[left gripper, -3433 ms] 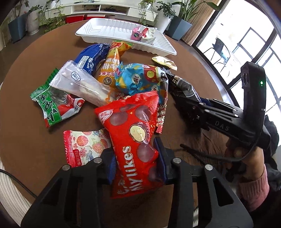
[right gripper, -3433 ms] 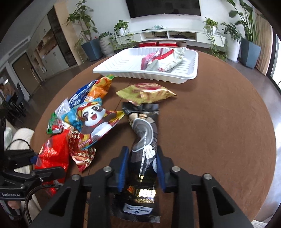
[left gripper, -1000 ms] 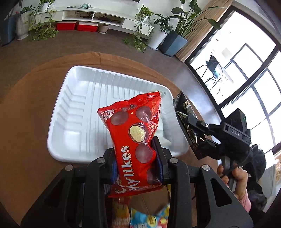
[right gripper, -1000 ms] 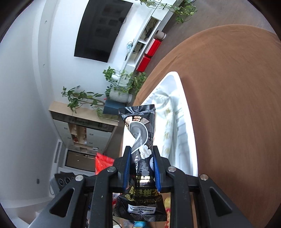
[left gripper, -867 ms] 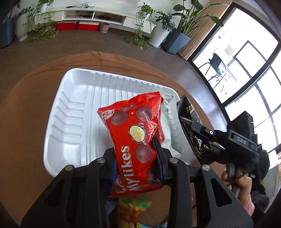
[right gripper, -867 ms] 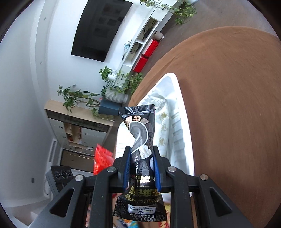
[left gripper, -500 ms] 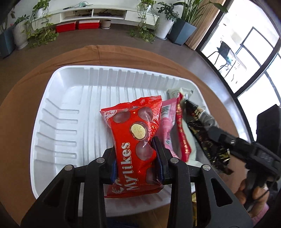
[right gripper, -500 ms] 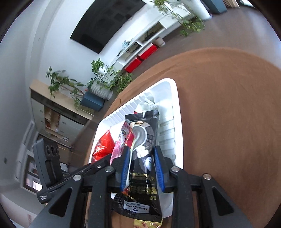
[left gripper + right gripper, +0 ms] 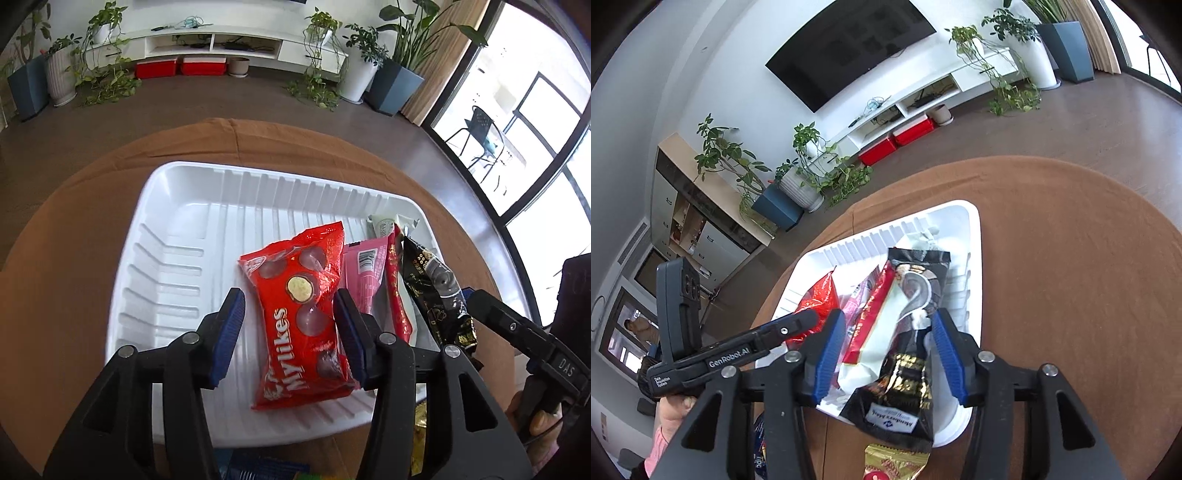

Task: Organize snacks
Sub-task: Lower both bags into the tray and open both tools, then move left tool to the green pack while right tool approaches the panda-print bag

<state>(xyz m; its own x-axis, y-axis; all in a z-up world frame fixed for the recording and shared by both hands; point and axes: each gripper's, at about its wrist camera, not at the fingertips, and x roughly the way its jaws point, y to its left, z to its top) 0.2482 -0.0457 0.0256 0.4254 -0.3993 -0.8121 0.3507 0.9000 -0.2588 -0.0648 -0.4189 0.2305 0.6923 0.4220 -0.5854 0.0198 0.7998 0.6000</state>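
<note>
Both my claws stood wide open, gripping nothing: left claw [image 9: 288, 326] straddling the red Mylikes bag [image 9: 301, 317], right claw [image 9: 888, 354] straddling the black packet [image 9: 910, 350], both packs in the white tray [image 9: 173, 236]. Release step, I judged; next, fetch snacks behind.

Gold packet [image 9: 894, 463] cut off by bottom edge; blue packet [image 9: 264, 467] mostly hidden.

With its jaws spread, the left gripper [image 9: 288, 325] straddles the red Mylikes bag [image 9: 301, 314], which lies in the white tray [image 9: 173, 236] beside a pink packet [image 9: 364, 273], a red packet [image 9: 397, 291] and a black packet [image 9: 436, 295] near the right gripper [image 9: 517, 328].
</note>
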